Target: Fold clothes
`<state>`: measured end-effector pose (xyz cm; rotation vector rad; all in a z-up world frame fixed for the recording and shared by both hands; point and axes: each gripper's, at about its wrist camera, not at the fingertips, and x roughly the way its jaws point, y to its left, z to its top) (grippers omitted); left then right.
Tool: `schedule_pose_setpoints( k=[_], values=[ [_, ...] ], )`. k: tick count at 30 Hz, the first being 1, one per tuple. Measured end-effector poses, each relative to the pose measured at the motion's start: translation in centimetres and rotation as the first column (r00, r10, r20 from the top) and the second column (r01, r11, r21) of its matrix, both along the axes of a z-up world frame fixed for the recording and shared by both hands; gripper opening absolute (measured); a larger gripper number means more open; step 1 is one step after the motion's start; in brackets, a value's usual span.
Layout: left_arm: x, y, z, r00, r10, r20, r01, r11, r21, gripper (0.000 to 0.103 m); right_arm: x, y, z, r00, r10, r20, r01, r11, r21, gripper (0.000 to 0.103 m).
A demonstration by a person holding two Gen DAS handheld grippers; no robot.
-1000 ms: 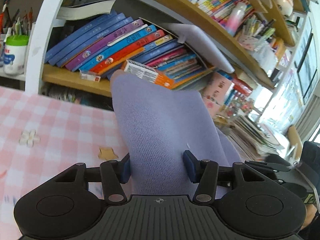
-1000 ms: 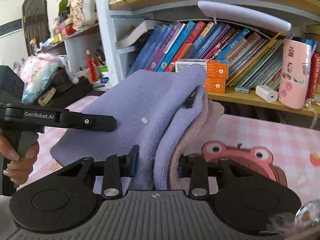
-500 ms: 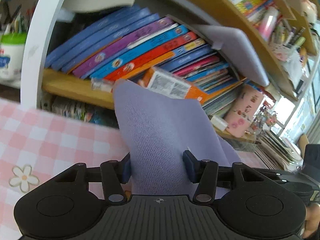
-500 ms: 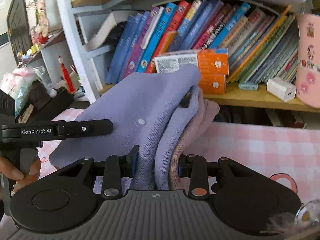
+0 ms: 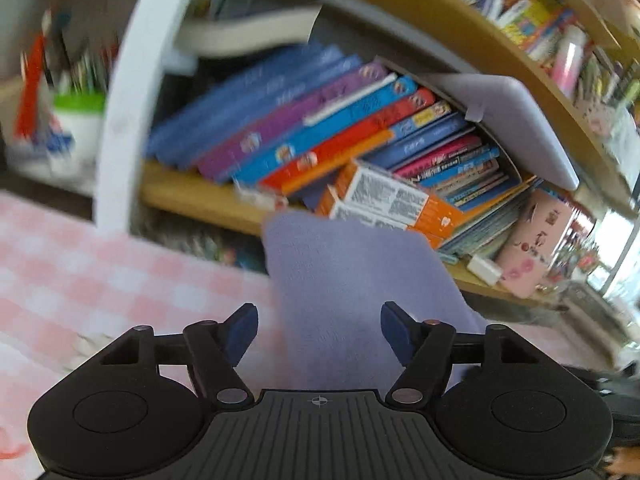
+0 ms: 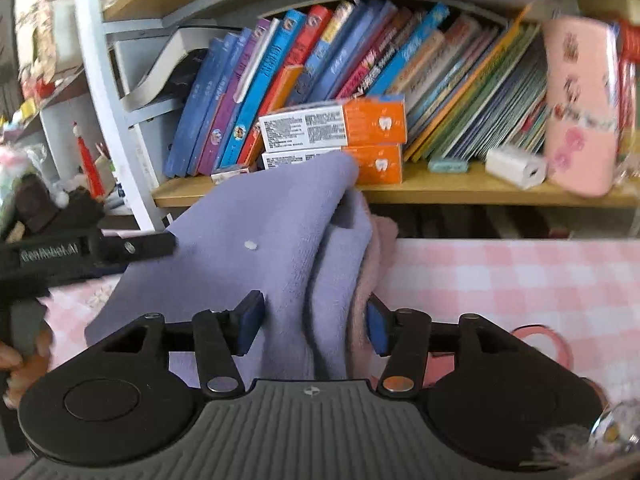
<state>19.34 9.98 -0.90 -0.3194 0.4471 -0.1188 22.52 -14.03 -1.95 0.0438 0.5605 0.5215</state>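
Left tool (image 5: 319,330) and right tool (image 6: 316,322) tilt slightly downward, jaws opening (pads clear) around the lavender garment (image 6: 256,240).

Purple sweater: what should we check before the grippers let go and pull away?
1. Left gripper jaws opening, pads off the purple sweater: ok.
2. Right gripper jaws opening; cloth between, one pad touches: not ok.
3. Sweater resting flat on the pink checked tablecloth: cannot tell.
4. Pink lining tucked inside: not ok, peeking out.
5. Orange boxes clear of the sweater: cannot tell.
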Motion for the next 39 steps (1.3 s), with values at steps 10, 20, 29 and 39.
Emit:
schedule_pose_setpoints(
  k=[10, 20, 29, 39],
  values=[
    [-6.7, -2.1, 0.3, 1.0, 0.027, 0.013, -0.029, 0.986, 0.163, 0.086, -7.0, -1.8, 0.7, 0.991, -0.06, 0.122, 0.066, 0.997, -0.047, 0.062],
    [-12.4, -4.6, 0.6, 0.995, 0.006, 0.096, -0.033, 0.958, 0.285, 0.093, -13.8, -2.2, -0.3, 0.972, -0.107, 0.208, 0.134, 0.983, -0.122, 0.069],
    [-14.2, -4.8, 0.6, 0.992, 0.023, 0.125, -0.063, 0.945, 0.32, 0.093, -16.1, -1.9, 0.0, 0.958, -0.118, 0.26, 0.154, 0.98, -0.126, 0.078],
    [-14.2, -4.9, 0.3, 0.992, 0.041, 0.118, -0.079, 0.937, 0.339, 0.101, -16.4, -1.4, 0.0, 0.954, -0.105, 0.28, 0.15, 0.978, -0.147, 0.092]
  ],
)
